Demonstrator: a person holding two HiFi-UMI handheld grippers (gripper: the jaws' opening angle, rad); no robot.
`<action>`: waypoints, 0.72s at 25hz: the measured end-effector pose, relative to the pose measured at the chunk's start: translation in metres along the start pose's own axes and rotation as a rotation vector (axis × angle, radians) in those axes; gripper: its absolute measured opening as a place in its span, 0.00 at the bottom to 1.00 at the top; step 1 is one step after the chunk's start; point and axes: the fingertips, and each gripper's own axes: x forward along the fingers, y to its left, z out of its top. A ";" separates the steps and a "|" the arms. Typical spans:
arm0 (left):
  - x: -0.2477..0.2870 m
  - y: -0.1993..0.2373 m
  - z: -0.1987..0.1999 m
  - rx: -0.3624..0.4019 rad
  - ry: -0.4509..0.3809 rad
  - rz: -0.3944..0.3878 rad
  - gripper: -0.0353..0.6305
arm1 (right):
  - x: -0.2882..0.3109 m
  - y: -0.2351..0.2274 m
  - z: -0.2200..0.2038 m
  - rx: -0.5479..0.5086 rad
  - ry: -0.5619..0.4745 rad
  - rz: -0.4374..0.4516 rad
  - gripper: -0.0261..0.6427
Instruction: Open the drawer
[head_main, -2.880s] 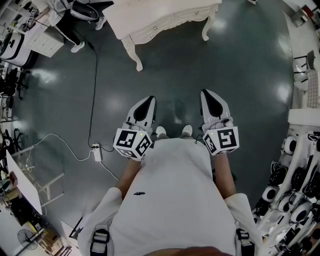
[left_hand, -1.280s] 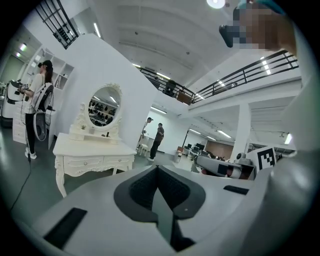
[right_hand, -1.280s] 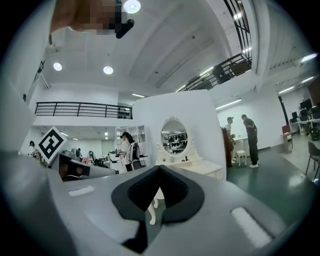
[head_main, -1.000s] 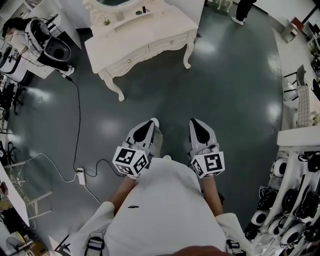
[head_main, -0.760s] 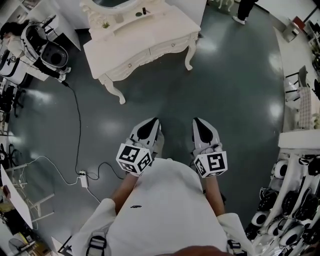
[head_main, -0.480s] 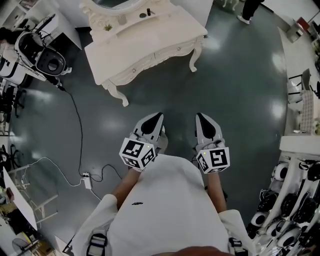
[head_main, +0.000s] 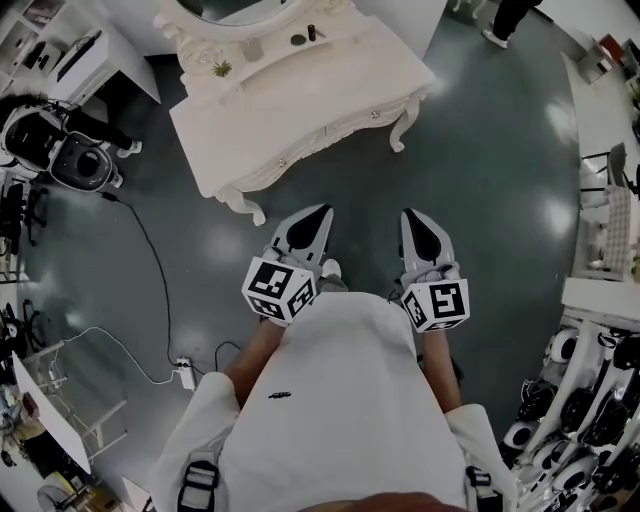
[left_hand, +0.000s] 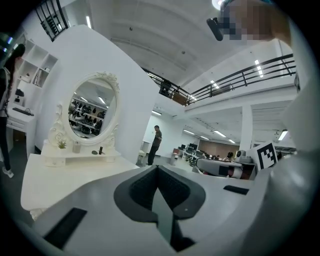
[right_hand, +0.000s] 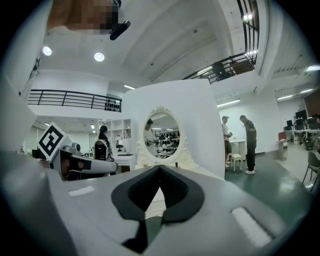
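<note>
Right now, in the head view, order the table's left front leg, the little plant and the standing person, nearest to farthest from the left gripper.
1. Left front leg: on the floor, just left of the left gripper.
2. Little plant: on the table's back shelf.
3. Standing person: top right, beyond the table.

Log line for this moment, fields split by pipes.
left gripper: shut, empty | right gripper: shut, empty | drawers: closed, untouched | dressing table: ahead of both
</note>
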 end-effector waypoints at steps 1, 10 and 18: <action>0.005 0.010 0.003 -0.001 0.001 -0.001 0.06 | 0.011 0.000 0.000 -0.003 0.002 -0.002 0.06; 0.031 0.068 0.007 -0.039 0.006 0.002 0.06 | 0.075 -0.002 -0.006 -0.055 0.059 0.005 0.06; 0.062 0.079 0.006 -0.048 0.019 0.003 0.06 | 0.098 -0.023 -0.009 -0.047 0.069 0.007 0.06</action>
